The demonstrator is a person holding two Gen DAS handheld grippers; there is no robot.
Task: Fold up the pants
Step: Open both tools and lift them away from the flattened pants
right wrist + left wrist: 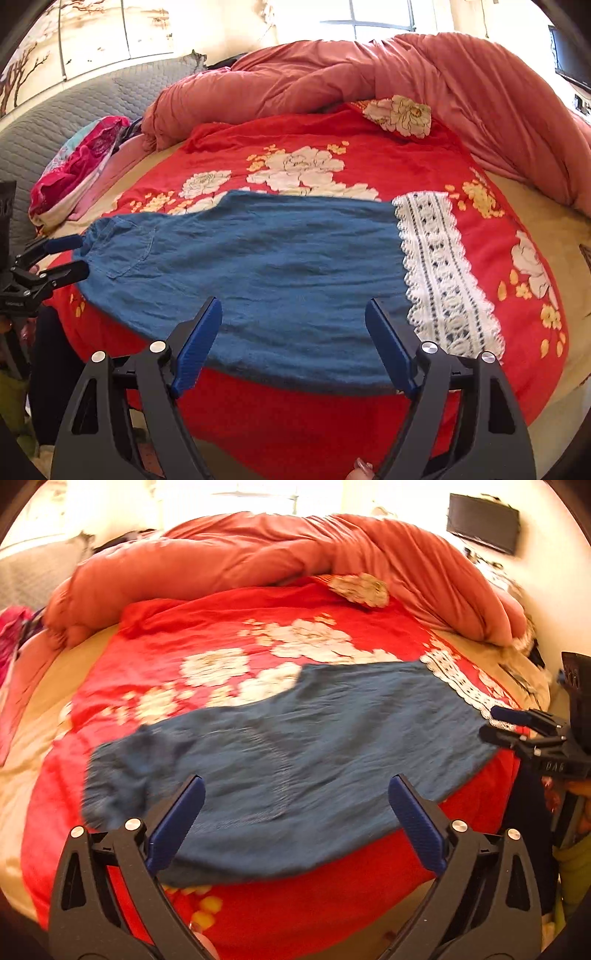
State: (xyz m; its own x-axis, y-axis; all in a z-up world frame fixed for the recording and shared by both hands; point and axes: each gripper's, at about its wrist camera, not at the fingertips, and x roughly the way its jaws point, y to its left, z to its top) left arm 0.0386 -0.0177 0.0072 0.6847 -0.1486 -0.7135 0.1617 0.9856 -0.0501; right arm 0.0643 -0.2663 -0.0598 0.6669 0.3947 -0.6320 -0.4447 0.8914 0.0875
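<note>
Left gripper spread wide, gripping nothing, poised over the near edge of the pants toward the waist end; right gripper likewise gaping and empty, above the near edge close to the lace cuff; pants lying flat and lengthwise across the red flowered blanket, apparently one leg already on top of the other, waist at the left, cuff at the right; beyond, a bunched pink quilt along the far side of the bed; further off, a grey padded headboard and a bright window. Probably between folds, with the end-to-end fold not yet made; next move likely calls for lowering both grippers, pinching edges squarely, then carrying one end over the other without dragging the cloth askew.
</note>
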